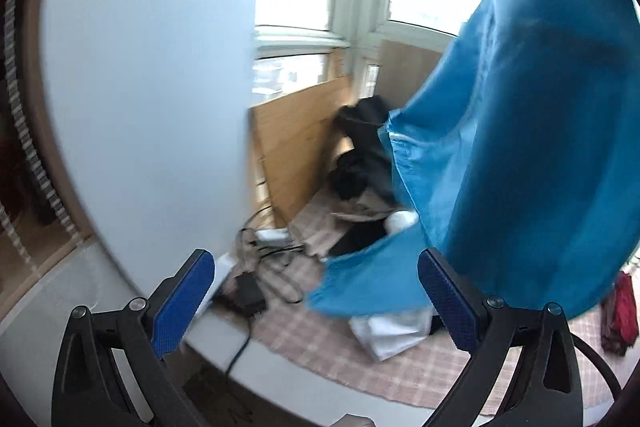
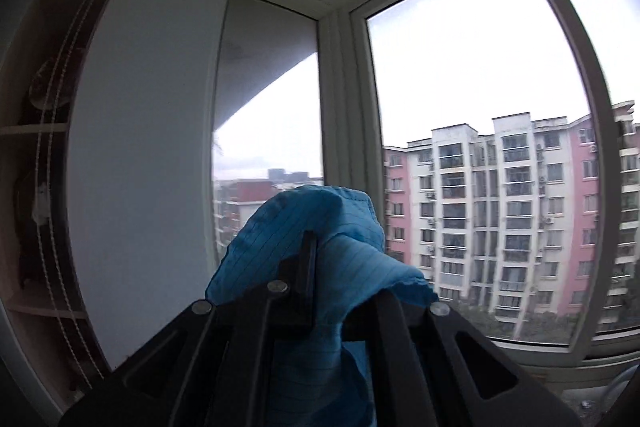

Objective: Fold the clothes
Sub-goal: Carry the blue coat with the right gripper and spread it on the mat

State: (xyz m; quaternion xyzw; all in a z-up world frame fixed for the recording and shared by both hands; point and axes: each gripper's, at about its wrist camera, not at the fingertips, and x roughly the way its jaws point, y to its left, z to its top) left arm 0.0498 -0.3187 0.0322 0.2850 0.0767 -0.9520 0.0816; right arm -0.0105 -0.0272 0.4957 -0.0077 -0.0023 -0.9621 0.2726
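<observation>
A blue garment (image 1: 520, 147) hangs in the air, filling the 1 to 5 o'clock part of the left wrist view. It is thin, bright turquoise cloth, blurred here, falling in long soft folds with a paler lining or hem showing along its left edge. Its lowest corner trails toward 6 o'clock and drapes just behind the right-hand blue pad of the left gripper (image 1: 316, 303).

That gripper sits at the bottom of the view with its two blue-padded fingers spread wide and nothing between them.

Below and beyond it lies a pink checked cloth surface (image 1: 320, 339). On it, near 6 o'clock, is a crumpled white garment (image 1: 396, 331). A black charger and cables (image 1: 256, 287) lie toward 7 o'clock. A heap of dark clothing (image 1: 360, 155) rests at the centre against a wooden panel (image 1: 296, 143), and a red item (image 1: 622, 311) shows at 4 o'clock. A pale wall (image 1: 148, 87) fills the left half.

In the right wrist view, the right gripper (image 2: 316, 267) is pressed together and pinches the blue garment (image 2: 352, 267). The cloth bunches over the fingers at 6 o'clock, showing a fine dark pinstripe grid and a stitched edge. Behind it a large window (image 2: 460, 87) looks onto pink and white apartment blocks (image 2: 500, 219). Wooden shelving (image 2: 40, 147) stands at 9 o'clock.
</observation>
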